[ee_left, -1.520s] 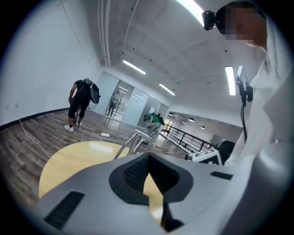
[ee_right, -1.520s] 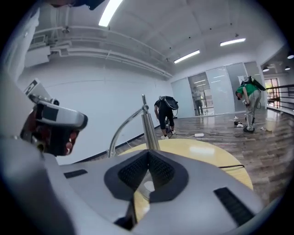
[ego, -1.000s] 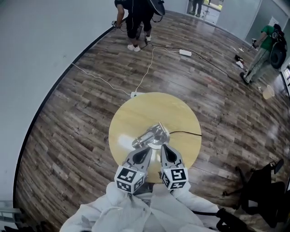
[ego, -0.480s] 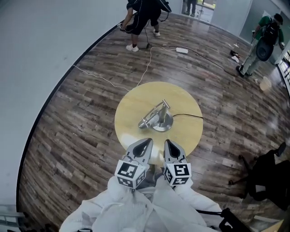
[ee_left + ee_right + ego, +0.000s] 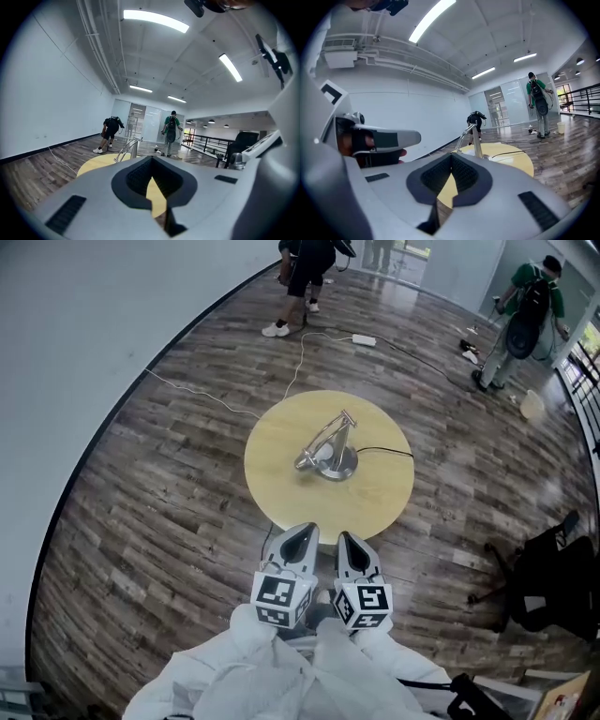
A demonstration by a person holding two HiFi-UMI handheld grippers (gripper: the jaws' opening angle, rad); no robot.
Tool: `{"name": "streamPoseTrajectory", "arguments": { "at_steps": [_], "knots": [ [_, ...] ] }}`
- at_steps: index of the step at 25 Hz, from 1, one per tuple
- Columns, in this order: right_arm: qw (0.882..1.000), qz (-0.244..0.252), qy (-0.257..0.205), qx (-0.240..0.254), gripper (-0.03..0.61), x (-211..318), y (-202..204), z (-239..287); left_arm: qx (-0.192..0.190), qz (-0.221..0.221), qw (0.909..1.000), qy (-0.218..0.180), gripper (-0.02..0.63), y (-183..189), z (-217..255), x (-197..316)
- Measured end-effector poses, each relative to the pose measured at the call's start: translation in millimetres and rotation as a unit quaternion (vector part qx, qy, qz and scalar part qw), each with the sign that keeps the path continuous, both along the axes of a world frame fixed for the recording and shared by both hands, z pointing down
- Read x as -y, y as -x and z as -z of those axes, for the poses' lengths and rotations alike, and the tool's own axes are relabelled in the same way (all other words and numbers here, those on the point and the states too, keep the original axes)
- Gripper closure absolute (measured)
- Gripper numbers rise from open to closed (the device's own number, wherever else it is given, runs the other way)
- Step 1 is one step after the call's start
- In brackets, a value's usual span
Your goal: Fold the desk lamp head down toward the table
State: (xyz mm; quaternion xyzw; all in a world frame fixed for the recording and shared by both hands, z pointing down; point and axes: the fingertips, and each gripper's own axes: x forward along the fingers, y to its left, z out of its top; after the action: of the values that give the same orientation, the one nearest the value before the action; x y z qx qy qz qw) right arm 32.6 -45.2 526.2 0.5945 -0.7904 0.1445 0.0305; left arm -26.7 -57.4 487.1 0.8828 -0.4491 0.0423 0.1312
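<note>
Holding my left gripper and right gripper closed on nothing, nearer than the lamp, I fear its head could rise unheld.

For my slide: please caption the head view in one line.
Left hand-held gripper and right hand-held gripper, both shut, before a round table bearing a desk lamp.

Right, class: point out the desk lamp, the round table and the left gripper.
desk lamp [image 5: 337, 466], head view, round base.
round table [image 5: 373, 504], head view, bare top.
left gripper [image 5: 306, 531], head view, closed front tip.
</note>
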Motion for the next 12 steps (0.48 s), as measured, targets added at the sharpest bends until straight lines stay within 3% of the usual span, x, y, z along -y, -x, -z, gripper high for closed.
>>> {"name": "streamPoseTrajectory", "arguments": {
  "at_steps": [7, 12],
  "knots": [
    [1.0, 0.008, -0.025, -0.011, 0.566, -23.3, -3.2, 20.3, -0.002, 0.051, 0.9985, 0.018, 0.614, 6.7, -2.8, -19.6],
    [0.999, 0.017, -0.04, -0.007, 0.566, -28.5, -2.4, 30.2, -0.008, 0.061, 0.9979, 0.021, 0.614, 8.5, -2.9, -22.6]
  ]
}}
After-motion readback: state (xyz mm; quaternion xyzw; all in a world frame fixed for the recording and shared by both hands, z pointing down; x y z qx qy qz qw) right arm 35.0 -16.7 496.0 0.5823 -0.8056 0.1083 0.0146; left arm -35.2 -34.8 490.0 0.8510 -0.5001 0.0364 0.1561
